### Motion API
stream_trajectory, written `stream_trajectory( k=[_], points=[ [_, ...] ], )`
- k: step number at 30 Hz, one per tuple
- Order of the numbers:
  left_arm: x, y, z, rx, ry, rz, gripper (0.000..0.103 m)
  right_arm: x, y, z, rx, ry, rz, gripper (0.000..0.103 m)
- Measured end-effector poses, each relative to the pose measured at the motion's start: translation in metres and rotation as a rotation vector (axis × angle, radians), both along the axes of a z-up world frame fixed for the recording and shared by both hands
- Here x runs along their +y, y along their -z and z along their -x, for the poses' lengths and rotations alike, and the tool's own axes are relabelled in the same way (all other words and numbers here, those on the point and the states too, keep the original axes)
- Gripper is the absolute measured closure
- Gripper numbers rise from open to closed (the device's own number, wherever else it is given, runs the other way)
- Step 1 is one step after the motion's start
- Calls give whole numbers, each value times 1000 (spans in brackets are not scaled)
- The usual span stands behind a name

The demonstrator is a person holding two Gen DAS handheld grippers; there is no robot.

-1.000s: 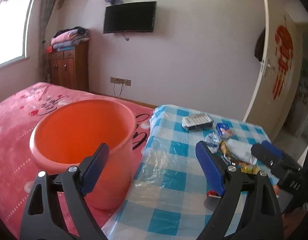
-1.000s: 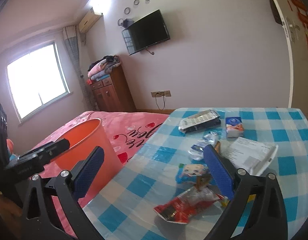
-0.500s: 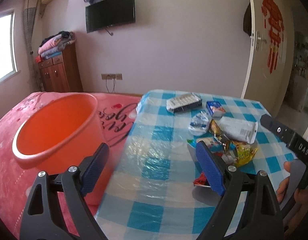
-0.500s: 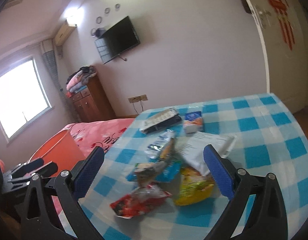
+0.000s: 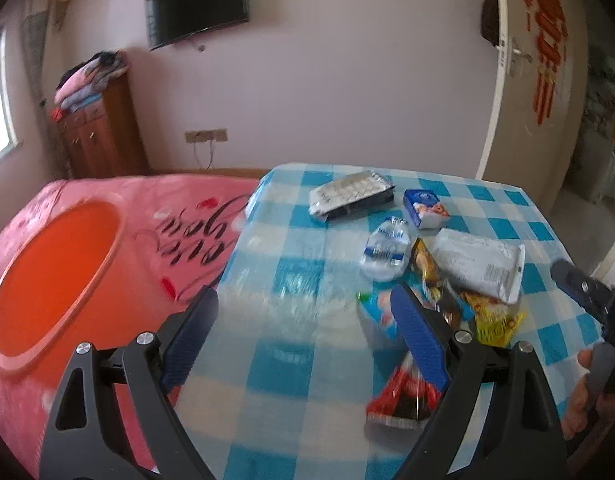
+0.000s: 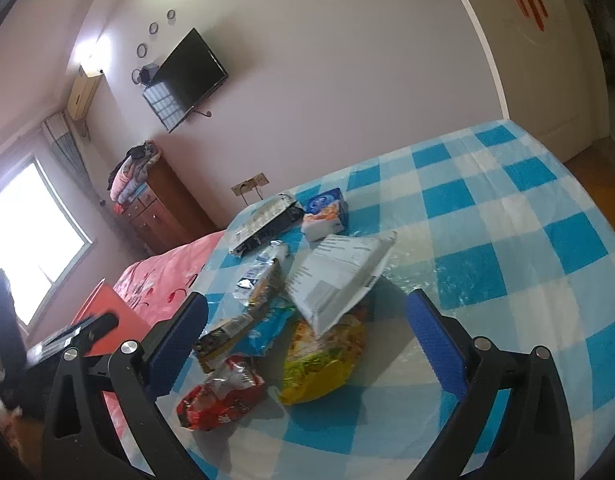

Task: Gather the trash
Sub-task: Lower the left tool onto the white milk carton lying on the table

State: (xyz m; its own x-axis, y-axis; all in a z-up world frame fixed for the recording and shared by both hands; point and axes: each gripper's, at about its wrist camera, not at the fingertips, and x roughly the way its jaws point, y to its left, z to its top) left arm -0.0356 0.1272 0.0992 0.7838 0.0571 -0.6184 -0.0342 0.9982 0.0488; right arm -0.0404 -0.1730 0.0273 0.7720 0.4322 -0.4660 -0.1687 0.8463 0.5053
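Note:
Several wrappers lie heaped on a blue-checked table point(image 5: 291, 384): a red wrapper point(image 5: 403, 396) point(image 6: 219, 396), a yellow bag point(image 6: 327, 356), a white bag point(image 5: 479, 264) point(image 6: 335, 276), a clear wrapper point(image 5: 385, 254), a blue box point(image 5: 425, 208) and a silver pack point(image 5: 351, 196). An orange bucket point(image 5: 47, 288) stands on the bed left of the table. My left gripper point(image 5: 303, 300) hangs open and empty over the table's left part. My right gripper point(image 6: 307, 302) is open above the heap, touching nothing.
A pink bedspread point(image 5: 179, 216) borders the table's left edge. A wooden cabinet point(image 5: 99, 136) and a wall TV point(image 5: 197, 4) stand behind. A white door point(image 5: 547, 80) is at the right. A hand point(image 5: 587, 392) holds the other gripper near the table's right edge.
Both grippers swung right and sank toward the wrappers. The bucket slid to the left edge of the left wrist view. The right wrist rolled. Both jaws stayed wide.

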Motion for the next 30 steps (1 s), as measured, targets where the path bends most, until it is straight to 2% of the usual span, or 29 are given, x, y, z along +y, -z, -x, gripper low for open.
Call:
stream_trajectory(
  k=[7,10,16,19,22,24,27,30],
  points=[
    [-19,6,-96,82,197,41,15,-19,14,-12,40,-7,-57,5],
    [-22,12,-139,131,250,116,15,-24,16,-15,48,-14,-80,5],
    [-19,24,-223,182,129,276,15,-30,18,-21,51,-27,-105,5],
    [-17,38,-262,224,29,317,15,-32,17,-23,46,-27,-102,5],
    [-15,54,-292,266,-62,316,15,-34,15,-23,38,-23,-88,5],
    [-17,64,-306,291,-109,282,17,-36,14,-23,31,-16,-74,5],
    [-18,74,-313,347,-112,258,21,-38,15,-25,34,-15,-70,5],
    [-24,75,-308,351,-97,250,25,-42,17,-27,44,-13,-78,5]
  ],
)
